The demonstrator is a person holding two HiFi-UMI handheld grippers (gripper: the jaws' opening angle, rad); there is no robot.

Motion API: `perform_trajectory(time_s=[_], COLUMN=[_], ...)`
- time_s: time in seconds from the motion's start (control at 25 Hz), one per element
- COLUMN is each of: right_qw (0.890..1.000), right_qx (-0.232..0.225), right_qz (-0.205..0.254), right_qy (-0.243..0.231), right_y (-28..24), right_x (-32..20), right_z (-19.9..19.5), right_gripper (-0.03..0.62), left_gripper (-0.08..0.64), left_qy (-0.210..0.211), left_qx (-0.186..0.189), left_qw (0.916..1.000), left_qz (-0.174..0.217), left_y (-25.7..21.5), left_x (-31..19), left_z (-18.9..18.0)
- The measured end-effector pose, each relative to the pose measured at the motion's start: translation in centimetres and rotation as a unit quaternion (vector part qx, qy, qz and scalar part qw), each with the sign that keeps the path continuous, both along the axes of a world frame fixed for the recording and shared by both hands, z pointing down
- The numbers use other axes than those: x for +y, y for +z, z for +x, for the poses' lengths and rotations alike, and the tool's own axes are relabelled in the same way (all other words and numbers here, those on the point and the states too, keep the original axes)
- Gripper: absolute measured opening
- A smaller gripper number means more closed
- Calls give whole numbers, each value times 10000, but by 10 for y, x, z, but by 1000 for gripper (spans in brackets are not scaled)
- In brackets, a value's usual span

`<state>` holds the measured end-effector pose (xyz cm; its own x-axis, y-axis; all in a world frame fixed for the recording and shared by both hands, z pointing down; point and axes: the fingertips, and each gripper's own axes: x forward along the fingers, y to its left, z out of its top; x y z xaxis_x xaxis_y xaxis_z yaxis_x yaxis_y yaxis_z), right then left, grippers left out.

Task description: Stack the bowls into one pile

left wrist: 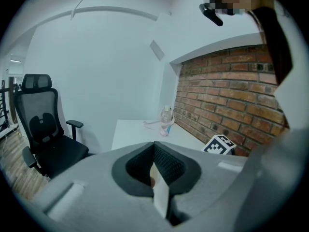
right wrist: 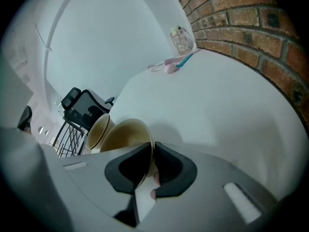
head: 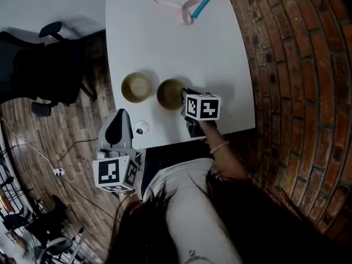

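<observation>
The bowl (head: pixel 169 94) at my right tongs (head: pixel 185 97) is tan, and so is the second bowl (head: pixel 136 87) just left of them. The table (head: pixel 165 37) under them is white; the wall (head: pixel 297 65) to their right, red-brown brick; their cube (head: pixel 202 106), black-and-white squares.

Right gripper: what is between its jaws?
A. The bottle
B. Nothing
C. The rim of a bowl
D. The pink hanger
C: in the right gripper view, the right gripper has its jaws closed on the rim of a bowl; the other bowl stands free beside it.
</observation>
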<state>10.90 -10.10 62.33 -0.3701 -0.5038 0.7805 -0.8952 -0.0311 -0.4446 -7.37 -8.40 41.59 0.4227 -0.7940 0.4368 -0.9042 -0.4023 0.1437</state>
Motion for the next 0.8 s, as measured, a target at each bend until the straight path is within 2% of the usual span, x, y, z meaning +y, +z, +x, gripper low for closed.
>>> perform_trajectory(time_s=[0.24, 0.8], right_qw=[9999, 9974], right_qx=[35, 75], right_qz=[-17, 69], right_qy=[94, 716], right_y=[0, -13], right_x=[0, 7], right_z=[3, 17], right_gripper=[23, 15], left_gripper=[-2, -2], left_qy=[44, 514], left_qx=[16, 179], left_qw=[10000, 9985], left_qz=[36, 115], left_y=[-4, -8], left_x=[-3, -15], left_z=[-2, -5])
